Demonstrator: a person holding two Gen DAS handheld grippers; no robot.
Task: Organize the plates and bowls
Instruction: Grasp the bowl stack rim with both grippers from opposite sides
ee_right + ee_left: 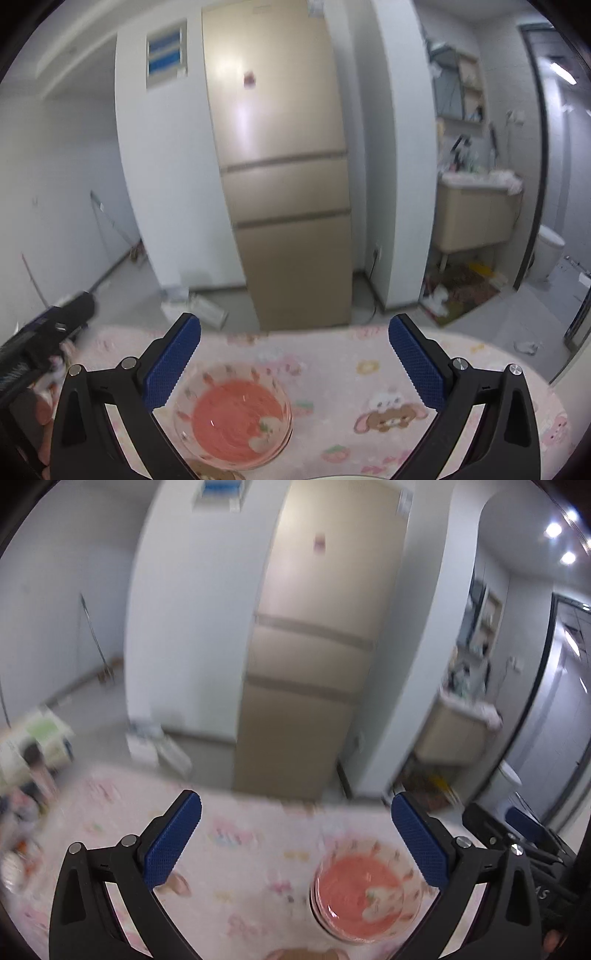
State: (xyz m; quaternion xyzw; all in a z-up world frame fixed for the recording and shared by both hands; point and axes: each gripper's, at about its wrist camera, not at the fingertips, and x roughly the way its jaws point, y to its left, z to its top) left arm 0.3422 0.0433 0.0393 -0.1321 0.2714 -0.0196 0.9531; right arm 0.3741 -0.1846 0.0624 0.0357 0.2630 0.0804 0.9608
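Looking along both grippers, we find the bowl [233, 421] on the tabletop [369, 354] beside the right gripper's [294, 363] left finger and the left gripper's [296, 843] right finger (both spread, empty), so we judge neither clearly nearer.

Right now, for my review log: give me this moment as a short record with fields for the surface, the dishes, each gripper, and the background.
surface: table with pink cartoon-print cloth
dishes: one clear glass bowl with a pink-red base, upright on the cloth; whether more are stacked under it is unclear
left gripper: jaws wide open, empty, bowl low and to the right between them
right gripper: jaws wide open, empty, bowl low and to the left
contact: neither gripper touches the bowl
background: beige fridge, white walls
image quality: left wrist view blurred
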